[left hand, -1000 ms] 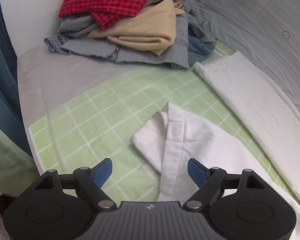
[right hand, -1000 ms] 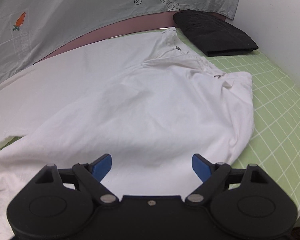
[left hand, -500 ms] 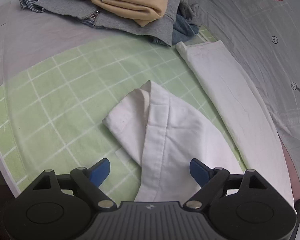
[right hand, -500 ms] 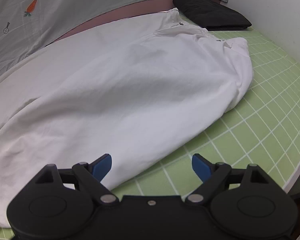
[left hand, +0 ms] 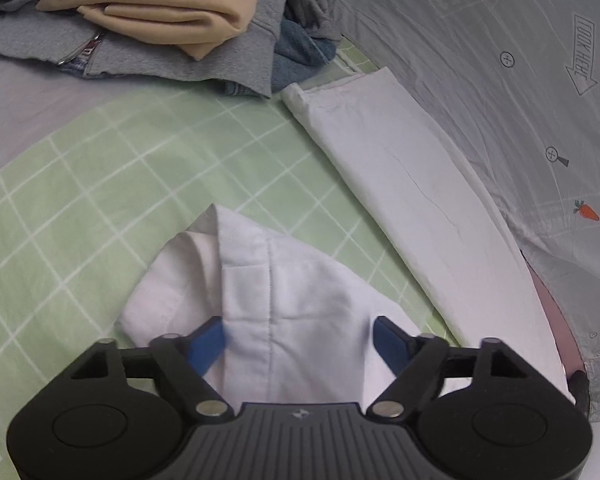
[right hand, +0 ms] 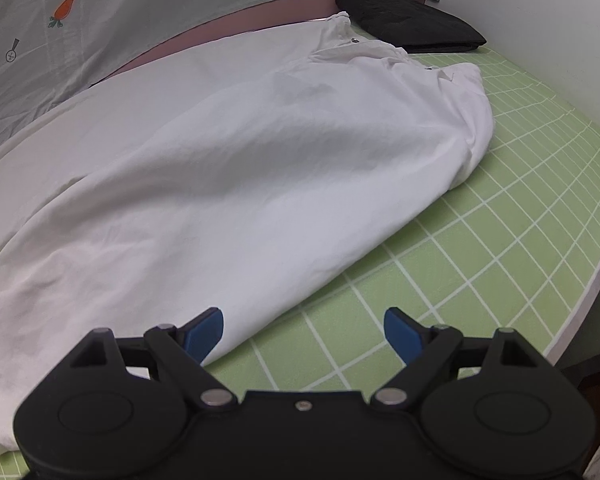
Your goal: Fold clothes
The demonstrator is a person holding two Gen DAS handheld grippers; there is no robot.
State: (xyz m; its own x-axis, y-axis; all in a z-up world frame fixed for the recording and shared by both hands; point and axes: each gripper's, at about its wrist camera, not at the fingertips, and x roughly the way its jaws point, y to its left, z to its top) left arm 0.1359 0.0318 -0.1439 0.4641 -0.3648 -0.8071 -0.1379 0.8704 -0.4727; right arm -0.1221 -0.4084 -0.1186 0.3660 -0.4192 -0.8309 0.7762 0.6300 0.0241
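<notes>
White trousers spread flat on green grid mat, grey carrot-print sheet behind. Left gripper over folded hem, right gripper at trouser edge; both spread, empty.

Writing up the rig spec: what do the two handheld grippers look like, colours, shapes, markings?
Both match: the left gripper and right gripper have matte black bodies, round side discs, silver pivot pins and blue fingertip pads. The left's centre is ribbed with a small logo; the right's is smooth with one screw. No cables visible.
</notes>
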